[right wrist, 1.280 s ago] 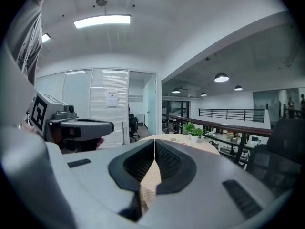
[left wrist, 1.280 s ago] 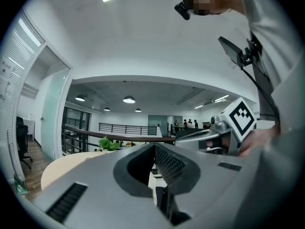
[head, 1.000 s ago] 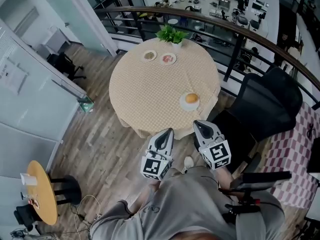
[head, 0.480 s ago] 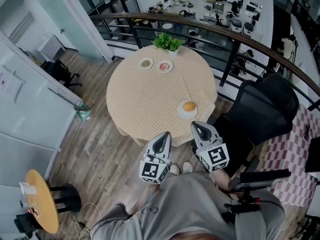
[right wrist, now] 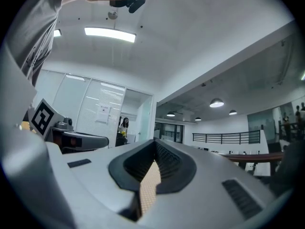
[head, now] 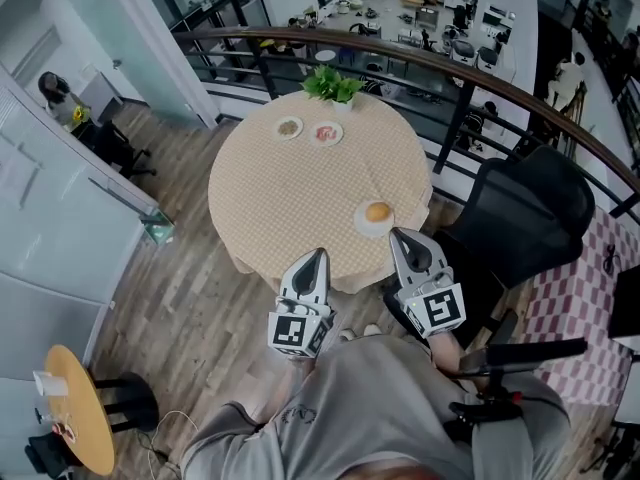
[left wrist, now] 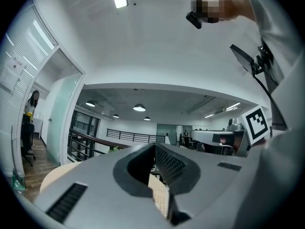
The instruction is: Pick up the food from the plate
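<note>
My left claw (head: 316, 255): clenched, empty, off the bench's (head: 290, 198) near edge. Food (head: 378, 211): orange bun on white plate (head: 361, 227), bench's near-right edge. My right claw (head: 401, 235): clenched, empty, near plate.

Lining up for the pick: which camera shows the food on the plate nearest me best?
Head view: the round orange-brown food sits in full sight on its white plate near the table's close edge. Both gripper views look level and show only a strip of checked tablecloth between their jaws, no plate or food.
</note>
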Tool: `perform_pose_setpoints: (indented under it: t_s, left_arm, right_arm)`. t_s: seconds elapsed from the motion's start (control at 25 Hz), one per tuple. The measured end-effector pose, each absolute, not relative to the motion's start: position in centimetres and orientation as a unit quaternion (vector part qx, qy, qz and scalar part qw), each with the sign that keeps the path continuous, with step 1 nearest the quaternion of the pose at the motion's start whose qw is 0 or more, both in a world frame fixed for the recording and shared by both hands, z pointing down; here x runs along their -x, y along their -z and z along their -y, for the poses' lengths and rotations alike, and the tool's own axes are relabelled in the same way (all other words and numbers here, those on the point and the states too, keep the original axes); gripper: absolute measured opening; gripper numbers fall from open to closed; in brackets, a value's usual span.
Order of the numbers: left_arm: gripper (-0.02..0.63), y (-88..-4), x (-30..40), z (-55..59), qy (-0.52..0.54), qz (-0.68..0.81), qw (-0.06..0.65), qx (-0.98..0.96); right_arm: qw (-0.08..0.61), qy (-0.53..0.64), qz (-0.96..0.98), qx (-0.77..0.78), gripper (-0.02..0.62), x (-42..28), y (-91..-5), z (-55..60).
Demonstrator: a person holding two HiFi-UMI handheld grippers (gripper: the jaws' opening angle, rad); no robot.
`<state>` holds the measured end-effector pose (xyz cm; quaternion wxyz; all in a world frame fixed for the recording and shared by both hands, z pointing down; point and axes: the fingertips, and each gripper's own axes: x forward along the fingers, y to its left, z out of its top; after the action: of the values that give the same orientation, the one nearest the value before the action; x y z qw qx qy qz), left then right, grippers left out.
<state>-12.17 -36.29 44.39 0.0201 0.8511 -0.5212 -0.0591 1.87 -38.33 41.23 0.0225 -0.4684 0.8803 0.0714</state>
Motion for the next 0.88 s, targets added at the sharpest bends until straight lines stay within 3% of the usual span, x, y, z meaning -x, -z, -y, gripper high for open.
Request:
perform_pose_setpoints:
  t_s: [0.2, 0.24, 0.28, 0.32, 0.36, 0.88]
  left_arm:
    - [0.011, -45.0, 13.5, 36.3, 0.053, 0.528, 0.025, -0.847]
    - [0.011, -45.0, 13.8, 36.3, 0.052, 0.528, 0.024, -0.847]
    - [0.011, -45.1, 14.0, 36.4, 0.052, 0.528, 0.023, -0.847]
    - [0.011, -45.1, 14.1, 36.4, 0.052, 0.527, 0.022, -0.848]
    - [0.011, -45.1, 14.2, 36.4, 0.052, 0.525, 0.021, -0.849]
    - [0.011, -47.1, 13.9, 35.4, 0.046, 0.524, 0.043, -0.849]
  right_arm:
    - [0.009, -0.073, -0.885, 0.459, 0.015, -0.4, -41.8, 38.5]
    - [-0.001, -0.069, -0.890, 0.450, 0.058, 0.3, -42.1, 38.7]
    - [-0.013, -0.059, -0.895, 0.442, 0.305, 1.0, -42.7, 39.0]
    - [-0.025, -0.047, -0.898, 0.438, 0.402, 1.6, -43.4, 39.4]
    - [-0.037, -0.039, -0.897, 0.439, 0.423, 1.8, -44.0, 39.8]
    - [-0.159, -0.031, -0.890, 0.426, 0.423, 1.2, -49.4, 41.1]
